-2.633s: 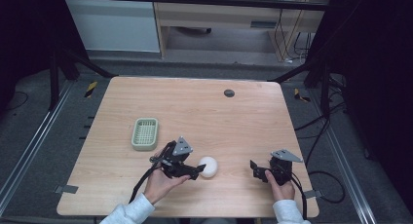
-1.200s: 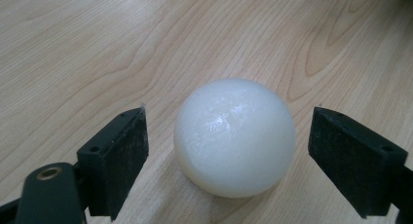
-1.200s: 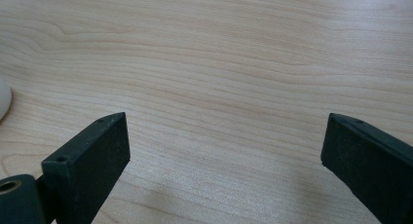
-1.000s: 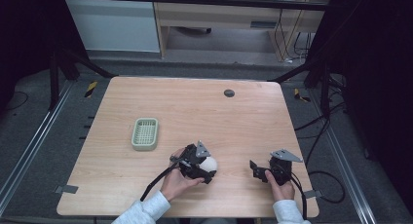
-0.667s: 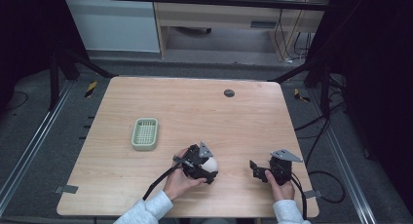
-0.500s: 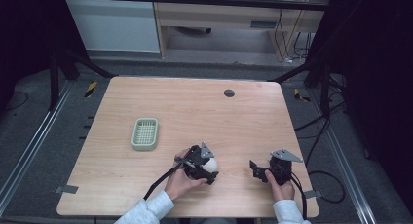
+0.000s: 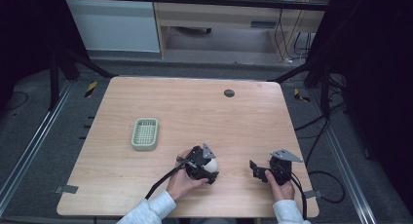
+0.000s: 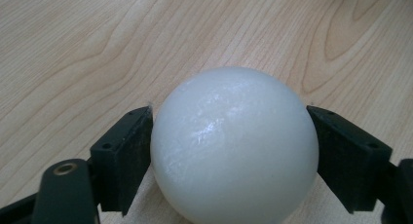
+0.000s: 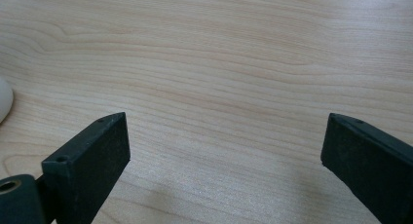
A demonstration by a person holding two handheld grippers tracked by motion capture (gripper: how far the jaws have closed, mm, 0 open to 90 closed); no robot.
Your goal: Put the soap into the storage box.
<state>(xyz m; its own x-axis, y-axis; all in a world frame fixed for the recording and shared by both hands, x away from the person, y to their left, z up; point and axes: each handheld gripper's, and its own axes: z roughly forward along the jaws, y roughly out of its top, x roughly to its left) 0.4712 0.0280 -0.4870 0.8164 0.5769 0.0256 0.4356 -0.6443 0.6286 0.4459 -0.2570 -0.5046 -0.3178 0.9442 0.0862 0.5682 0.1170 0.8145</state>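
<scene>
Pale wood grain covers a square table [image 7: 146, 199] set in a dim room, with cabinets behind it and cables on the dark floor around it. Two sleeved forearms come in from the near edge, each hand holding a black two-jaw gripper.

In the left gripper view, the left gripper [image 8: 234, 141] has its two black jaws pressed against opposite sides of a smooth white ball [image 8: 234, 143], which sits squarely between them. Whether the ball rests on the wood or is raised off it cannot be told. From above, the ball is just ahead of the left hand [image 7: 181, 182].

To the right of that gripper, well apart, the right gripper [image 7: 258, 169] rests low over bare wood with its jaws spread wide and nothing between them.

Away to the left gripper's far left lies a small green slatted tray [image 7: 145, 134], empty.

This looks like the grasp step, just completed. A lift would probably come next, calling for steady squeeze so the round, slick ball does not slip out.
</scene>
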